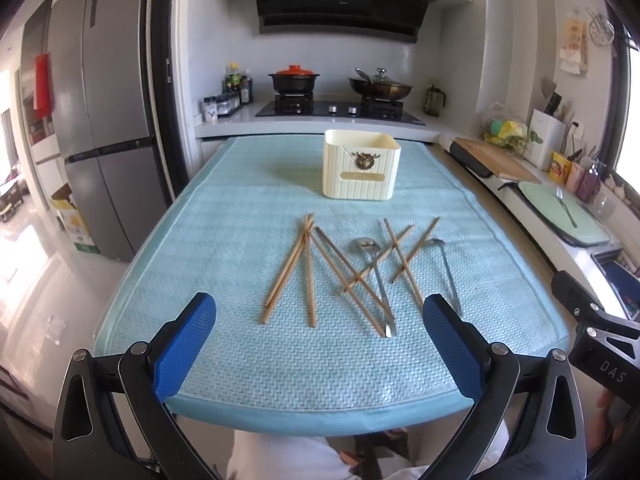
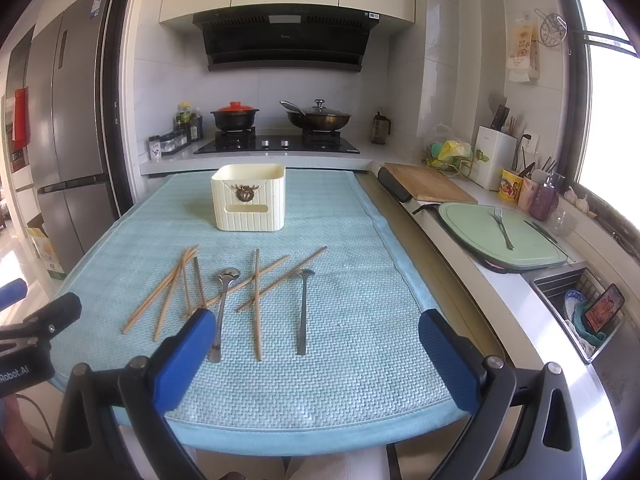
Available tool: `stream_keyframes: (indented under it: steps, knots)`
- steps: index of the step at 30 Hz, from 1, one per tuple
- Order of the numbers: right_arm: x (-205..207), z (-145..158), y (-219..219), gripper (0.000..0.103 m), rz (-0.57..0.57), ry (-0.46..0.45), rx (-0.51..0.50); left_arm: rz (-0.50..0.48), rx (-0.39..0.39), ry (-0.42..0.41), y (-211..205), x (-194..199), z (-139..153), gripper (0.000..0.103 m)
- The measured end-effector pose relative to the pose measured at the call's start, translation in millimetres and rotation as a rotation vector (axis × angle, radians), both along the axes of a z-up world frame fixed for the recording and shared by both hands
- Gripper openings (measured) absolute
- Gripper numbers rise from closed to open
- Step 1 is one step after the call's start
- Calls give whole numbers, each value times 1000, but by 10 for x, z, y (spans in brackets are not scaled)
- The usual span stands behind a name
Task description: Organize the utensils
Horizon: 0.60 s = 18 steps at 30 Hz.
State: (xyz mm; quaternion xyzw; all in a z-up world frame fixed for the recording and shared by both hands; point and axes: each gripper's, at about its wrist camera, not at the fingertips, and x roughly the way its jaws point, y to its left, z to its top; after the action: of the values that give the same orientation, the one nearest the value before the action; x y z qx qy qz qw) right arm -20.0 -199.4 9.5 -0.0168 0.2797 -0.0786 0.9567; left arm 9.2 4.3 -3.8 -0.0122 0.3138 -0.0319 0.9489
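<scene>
Several wooden chopsticks (image 1: 308, 276) (image 2: 256, 304) lie scattered and crossed on the light blue mat (image 1: 224, 240) (image 2: 360, 280). Two metal spoons lie among them: one (image 1: 378, 280) (image 2: 222, 308) under crossed chopsticks, the other (image 1: 446, 268) (image 2: 303, 312) apart to the right. A cream ribbed utensil holder (image 1: 361, 170) (image 2: 249, 202) stands upright at the far middle of the mat. My left gripper (image 1: 318, 344) is open and empty at the mat's near edge. My right gripper (image 2: 316, 360) is open and empty, also at the near edge.
A stove with a black pot (image 2: 235, 118) and a lidded wok (image 2: 319, 118) stands behind the mat. A counter runs along the right with a wooden board (image 2: 428, 188), a green board with a fork (image 2: 500, 232) and a sink rack (image 2: 580, 312). A fridge (image 1: 100, 120) stands left.
</scene>
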Motion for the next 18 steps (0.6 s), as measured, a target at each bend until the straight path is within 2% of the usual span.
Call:
stream_keyframes:
  steps: [9,18]
  knots:
    - [55,6,6,103,-3,4,-11,20,-57,7,42,7,-28,103]
    - [71,-5,5,103,-4,5,-12,21,-4,-5,-42,-2,-9,103]
